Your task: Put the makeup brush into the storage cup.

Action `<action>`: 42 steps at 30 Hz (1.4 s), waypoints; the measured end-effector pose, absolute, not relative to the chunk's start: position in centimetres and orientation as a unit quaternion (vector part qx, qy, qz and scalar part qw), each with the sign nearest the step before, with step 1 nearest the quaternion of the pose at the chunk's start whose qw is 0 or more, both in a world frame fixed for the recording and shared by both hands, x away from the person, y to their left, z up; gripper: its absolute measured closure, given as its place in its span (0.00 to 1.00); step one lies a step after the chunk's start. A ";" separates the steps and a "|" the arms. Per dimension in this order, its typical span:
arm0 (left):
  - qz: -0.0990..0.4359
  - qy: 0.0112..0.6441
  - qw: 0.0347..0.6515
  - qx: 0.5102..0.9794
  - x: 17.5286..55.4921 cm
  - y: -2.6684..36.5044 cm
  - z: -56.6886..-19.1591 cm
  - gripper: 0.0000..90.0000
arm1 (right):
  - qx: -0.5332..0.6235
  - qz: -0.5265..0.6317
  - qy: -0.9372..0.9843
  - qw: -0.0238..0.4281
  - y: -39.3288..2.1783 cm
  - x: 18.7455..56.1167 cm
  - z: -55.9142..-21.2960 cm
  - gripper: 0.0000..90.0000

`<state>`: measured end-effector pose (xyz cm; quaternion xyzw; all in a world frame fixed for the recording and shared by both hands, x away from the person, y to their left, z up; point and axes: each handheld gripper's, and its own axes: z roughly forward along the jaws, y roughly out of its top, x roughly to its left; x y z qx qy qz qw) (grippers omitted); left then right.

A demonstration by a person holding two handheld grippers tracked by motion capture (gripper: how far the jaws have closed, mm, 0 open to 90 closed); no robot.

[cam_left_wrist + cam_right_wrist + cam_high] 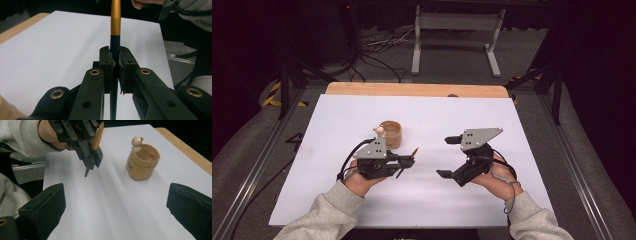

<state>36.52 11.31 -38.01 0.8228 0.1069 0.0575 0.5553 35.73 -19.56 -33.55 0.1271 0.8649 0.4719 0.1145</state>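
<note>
Pen sat pinched in left gripper jaws, just off cup at cup's 5 o'clock, above desk. Right gripper jaws spread wide, empty, at pen's 3 o'clock.

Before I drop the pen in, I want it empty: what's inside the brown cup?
The brown cup shows only its tan inner wall; a small bear figure sits on the rim. Its bottom is hidden by the near wall.
</note>
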 end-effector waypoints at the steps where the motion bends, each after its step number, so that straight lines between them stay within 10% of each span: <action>1: 0.061 0.111 0.556 0.821 36.6 11.5 -37.9 0.92 | 0.132 0.474 0.862 0.119 -19.7 35.7 -33.7 0.02; 42: 0.155 0.219 0.608 0.747 41.7 14.6 -36.2 0.92 | 0.224 0.523 0.812 0.129 -23.0 35.1 -38.9 0.01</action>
